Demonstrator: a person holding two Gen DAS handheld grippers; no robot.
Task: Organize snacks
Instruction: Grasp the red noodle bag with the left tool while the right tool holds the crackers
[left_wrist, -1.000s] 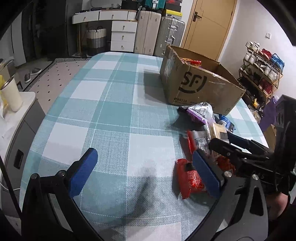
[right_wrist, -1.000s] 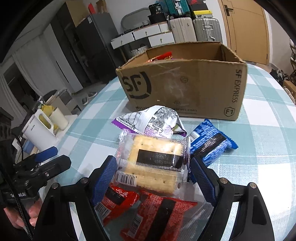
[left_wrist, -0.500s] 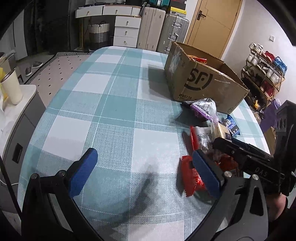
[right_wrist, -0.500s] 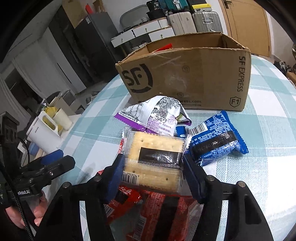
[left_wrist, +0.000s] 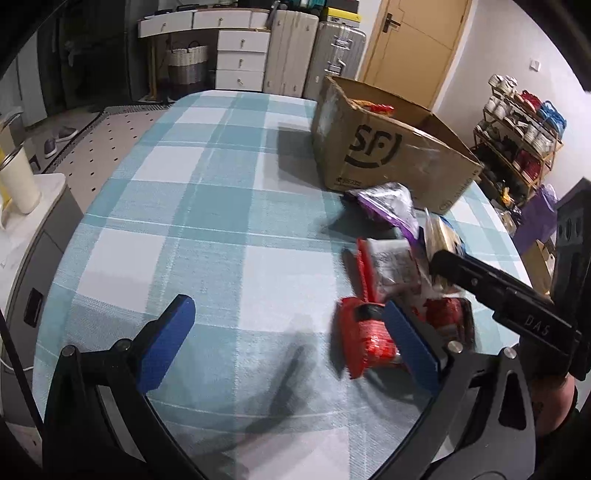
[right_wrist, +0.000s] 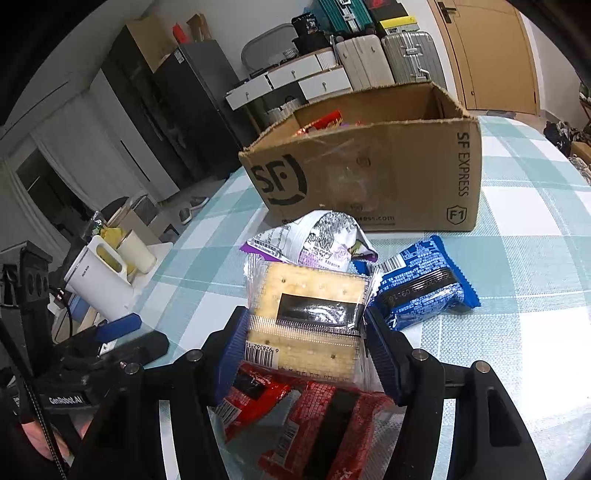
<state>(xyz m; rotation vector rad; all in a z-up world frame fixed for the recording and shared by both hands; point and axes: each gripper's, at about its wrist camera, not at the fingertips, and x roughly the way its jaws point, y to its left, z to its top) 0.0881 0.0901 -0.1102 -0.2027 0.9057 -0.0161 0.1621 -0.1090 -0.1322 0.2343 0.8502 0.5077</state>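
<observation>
Landmark: brown cardboard carton printed "SF Express" (right_wrist: 369, 162), open-topped, on the teal-and-white checked tablecloth (left_wrist: 207, 206); some red wrappers already show inside it.
Right gripper (right_wrist: 303, 347): blue pads pressed against both sides of a clear-wrapped packet of pale square crackers with a black label (right_wrist: 310, 314); the grip looks firm, the packet tilted up toward the carton.
Cracker packet, place: on the near side of the carton, in the snack heap and apart from the carton wall.
Other snacks: silver-and-purple crinkled bag (right_wrist: 317, 236) just before the carton's front wall; blue foil biscuit pack (right_wrist: 424, 288) near the carton's front right corner; red foil packs (right_wrist: 314, 413) furthest from the carton, under the gripper.
Left gripper (left_wrist: 288, 339): blue pads spread wide, nothing between them, hovering over cloth on the near side of the carton, beside a red pack.
Step in hand: pick just secured; carry not yet done, as I judge it.
Next move calls for: lifting clear of the red packs, clearing the carton's front rim, then letting go over the open top.
</observation>
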